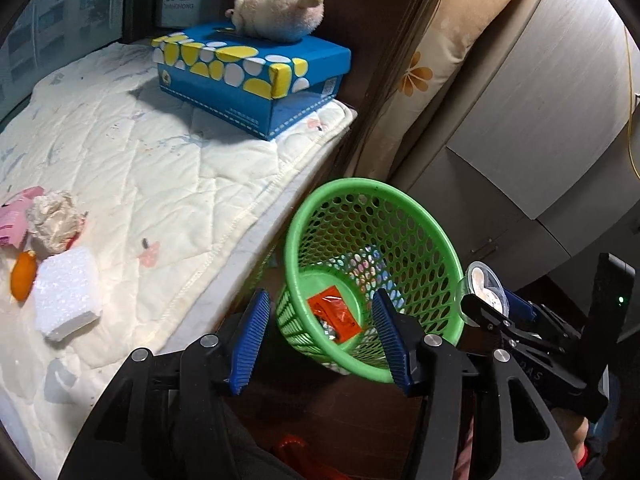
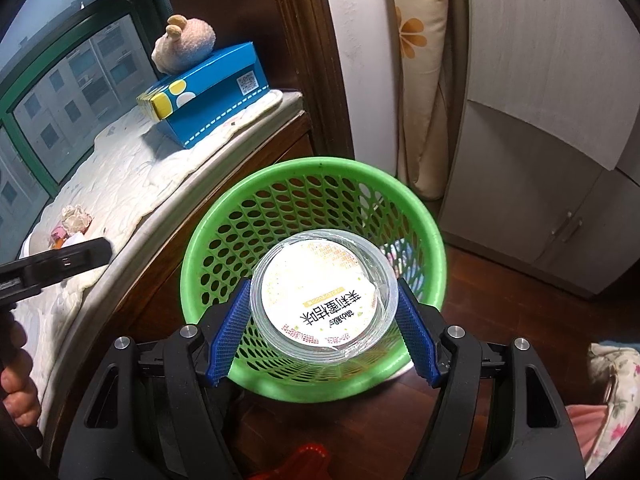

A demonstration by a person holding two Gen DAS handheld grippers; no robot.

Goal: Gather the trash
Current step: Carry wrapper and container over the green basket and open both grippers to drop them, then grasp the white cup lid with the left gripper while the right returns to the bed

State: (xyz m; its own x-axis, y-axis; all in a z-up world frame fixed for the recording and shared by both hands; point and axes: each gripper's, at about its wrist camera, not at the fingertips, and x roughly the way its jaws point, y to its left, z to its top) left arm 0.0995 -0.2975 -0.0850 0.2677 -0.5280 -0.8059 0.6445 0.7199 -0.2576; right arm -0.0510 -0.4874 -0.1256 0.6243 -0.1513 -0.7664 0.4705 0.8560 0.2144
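A green mesh waste basket (image 1: 400,216) (image 2: 224,216) stands on the wooden floor beside the padded window seat. An orange wrapper (image 1: 334,312) lies in its bottom. My right gripper (image 2: 322,312) is shut on a clear plastic cup with a white printed lid (image 2: 320,292), held over the basket's mouth; the cup also shows in the left wrist view (image 1: 486,286). My left gripper (image 1: 320,332) is open and empty, just in front of the basket. Trash on the seat: a crumpled tissue (image 1: 52,216), a pink wrapper (image 1: 14,216), an orange peel (image 1: 22,276), a white foam block (image 1: 66,292).
A blue shoe box (image 1: 256,76) with a plush toy (image 1: 280,8) on top sits at the far end of the quilted seat pad (image 1: 160,168). A wooden post (image 2: 304,60), a floral curtain (image 2: 420,40) and grey cabinets (image 2: 540,140) stand behind the basket.
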